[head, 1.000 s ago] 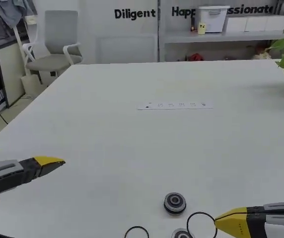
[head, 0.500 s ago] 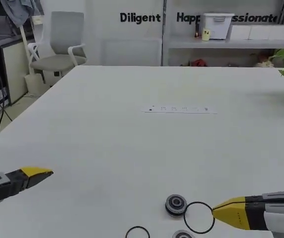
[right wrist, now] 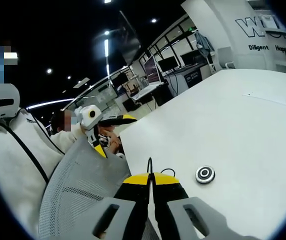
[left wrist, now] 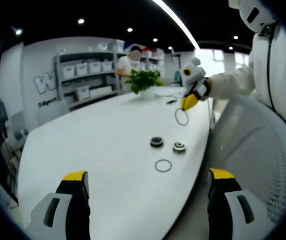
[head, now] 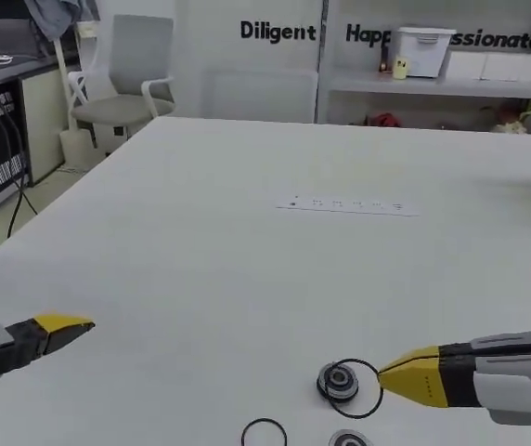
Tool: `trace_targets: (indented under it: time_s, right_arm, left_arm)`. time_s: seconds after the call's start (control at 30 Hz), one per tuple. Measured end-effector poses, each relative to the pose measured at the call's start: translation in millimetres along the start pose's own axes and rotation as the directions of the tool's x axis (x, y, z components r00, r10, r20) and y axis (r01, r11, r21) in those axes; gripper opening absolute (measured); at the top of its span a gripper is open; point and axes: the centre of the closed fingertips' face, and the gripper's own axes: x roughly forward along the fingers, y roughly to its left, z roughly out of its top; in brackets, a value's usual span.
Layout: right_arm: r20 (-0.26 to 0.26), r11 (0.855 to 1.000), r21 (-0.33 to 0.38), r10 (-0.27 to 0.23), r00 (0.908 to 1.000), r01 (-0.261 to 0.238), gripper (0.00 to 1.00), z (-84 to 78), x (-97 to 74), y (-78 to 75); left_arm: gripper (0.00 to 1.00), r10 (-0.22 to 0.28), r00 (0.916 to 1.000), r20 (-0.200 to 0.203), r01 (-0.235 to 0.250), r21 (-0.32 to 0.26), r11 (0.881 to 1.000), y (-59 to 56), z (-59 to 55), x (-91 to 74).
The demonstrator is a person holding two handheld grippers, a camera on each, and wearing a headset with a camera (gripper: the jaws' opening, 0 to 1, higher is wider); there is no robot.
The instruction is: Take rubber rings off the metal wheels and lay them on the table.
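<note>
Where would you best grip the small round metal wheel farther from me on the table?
Likely the outer rim of the small round metal wheel, with the open left gripper coming down: it lies flat, a low disc, so only its edge gives opposing faces.

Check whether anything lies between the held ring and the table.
Possibly. In the head view a metal wheel overlaps the rubber ring pinched by the right hand-held gripper; the table is bare just beyond.

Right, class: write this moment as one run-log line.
right gripper: shut on rubber ring, held aloft | left gripper: open, empty | second ring, metal wheels: on table
</note>
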Motion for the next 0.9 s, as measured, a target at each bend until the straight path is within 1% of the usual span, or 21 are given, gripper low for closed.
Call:
trace_targets:
  time_s: [0.17,0.27,0.5,0.7,0.9]
  right_arm:
    - [-0.025,0.999,-0.014,0.028,0.9993,-0.029,0.00,2.1,15.4,2.3]
    - [-0.054,0.999,-0.024,0.042,0.9977,-0.043,0.00,-1.6,25.8,2.2]
    - [-0.101,0.998,-0.025,0.063,0.9929,-0.066,0.00,-8.9,39.2,0.2]
    - [-0.150,0.998,-0.016,0.064,0.9866,-0.067,0.00,-20.9,49.5,-11.6]
    - [-0.187,0.997,0.000,0.070,0.9799,-0.071,0.00,-32.1,61.8,-18.1]
  left_arm:
    - [1.00,0.007,1.0000,0.003,-0.006,-0.008,1.000,-0.2,-2.3,-2.1]
    - [1.00,0.012,0.9999,0.002,-0.012,-0.011,1.000,-0.2,-3.4,-3.3]
    - [1.00,0.029,0.9996,0.005,-0.029,-0.015,0.999,2.8,-2.5,-7.5]
    - [1.00,0.034,0.9994,0.005,-0.034,-0.014,0.999,4.2,-1.5,-7.8]
    - [1.00,0.047,0.9988,0.013,-0.047,-0.009,0.999,8.0,2.5,-7.7]
